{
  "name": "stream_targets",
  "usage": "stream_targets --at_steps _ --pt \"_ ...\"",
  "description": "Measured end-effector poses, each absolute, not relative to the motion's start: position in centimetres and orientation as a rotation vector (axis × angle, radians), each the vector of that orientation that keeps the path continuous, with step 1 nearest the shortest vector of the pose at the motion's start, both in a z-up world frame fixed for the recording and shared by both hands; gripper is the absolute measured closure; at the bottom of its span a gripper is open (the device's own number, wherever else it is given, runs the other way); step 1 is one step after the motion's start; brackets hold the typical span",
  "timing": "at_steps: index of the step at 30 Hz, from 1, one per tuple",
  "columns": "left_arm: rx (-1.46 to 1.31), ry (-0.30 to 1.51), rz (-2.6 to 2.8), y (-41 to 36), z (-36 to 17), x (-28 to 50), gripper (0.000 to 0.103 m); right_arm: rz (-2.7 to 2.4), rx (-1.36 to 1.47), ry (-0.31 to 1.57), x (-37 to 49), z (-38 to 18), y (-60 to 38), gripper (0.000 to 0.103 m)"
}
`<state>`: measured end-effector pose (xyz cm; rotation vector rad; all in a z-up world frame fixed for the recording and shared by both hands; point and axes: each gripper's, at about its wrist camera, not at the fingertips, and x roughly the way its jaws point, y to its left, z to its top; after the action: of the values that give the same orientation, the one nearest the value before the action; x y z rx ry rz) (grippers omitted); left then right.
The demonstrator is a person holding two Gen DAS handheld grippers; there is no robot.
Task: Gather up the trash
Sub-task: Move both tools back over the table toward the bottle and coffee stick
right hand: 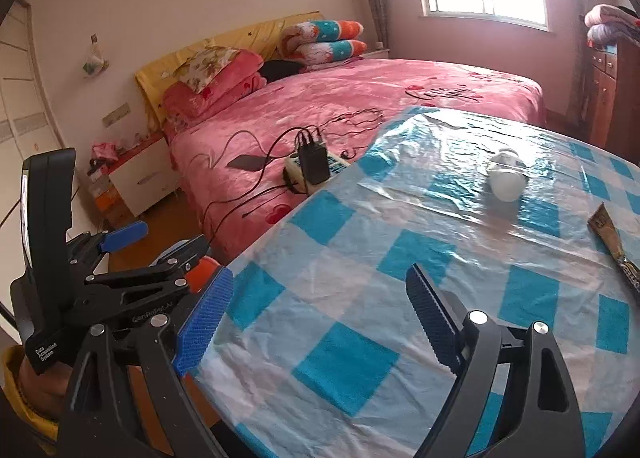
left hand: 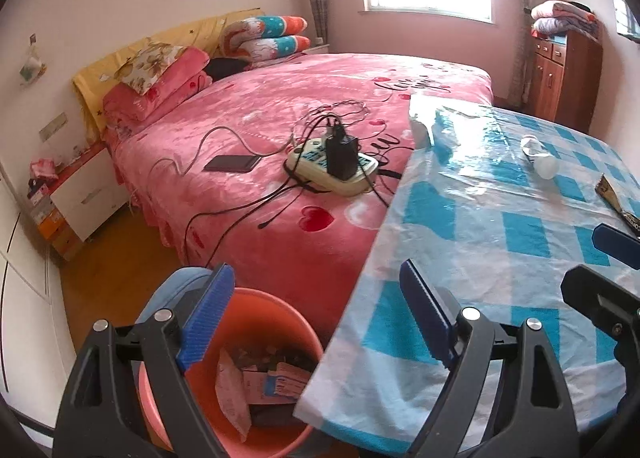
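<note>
Hovering, left hand-held gripper: jaws spread wide, nothing between the blue pads; it hangs over the near tabletop edge, one pad above the bucket, the other above the cloth.
Right hand-held gripper: jaws spread wide and empty, over the near part of the tabletop; its blue finger shows at the right edge of the left wrist view.
Tabletop: covered with a blue-and-white checked cloth under clear plastic film.
Cup: white, crumpled, lying on its side on the far part of the tabletop, well apart from both grippers.
Wrapper: brown, lying flat near the right edge of the tabletop, apart from the cup.
Bucket: orange, on the floor just beside the tabletop and the bed, with paper and small cartons inside.
Bed: pink heart-print cover, directly behind the tabletop.
Power strip: on the bed, a black charger plugged in, cables trailing over the cover.
Phone: dark, flat on the bed, left of the power strip.
Sleeve: yellow cuff at the lower left of the right wrist view, behind the left gripper's handle.
</note>
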<state>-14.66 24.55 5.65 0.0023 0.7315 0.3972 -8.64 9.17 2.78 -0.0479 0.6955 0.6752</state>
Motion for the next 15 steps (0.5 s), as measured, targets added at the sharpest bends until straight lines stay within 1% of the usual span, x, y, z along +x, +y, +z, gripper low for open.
stream_targets --at_steps 15 --pt "0.074 0.739 0.370 21.1 6.1 -13.3 0.018 0.637 -0.002 0.681 -7.8 2.7 5.3 0.016"
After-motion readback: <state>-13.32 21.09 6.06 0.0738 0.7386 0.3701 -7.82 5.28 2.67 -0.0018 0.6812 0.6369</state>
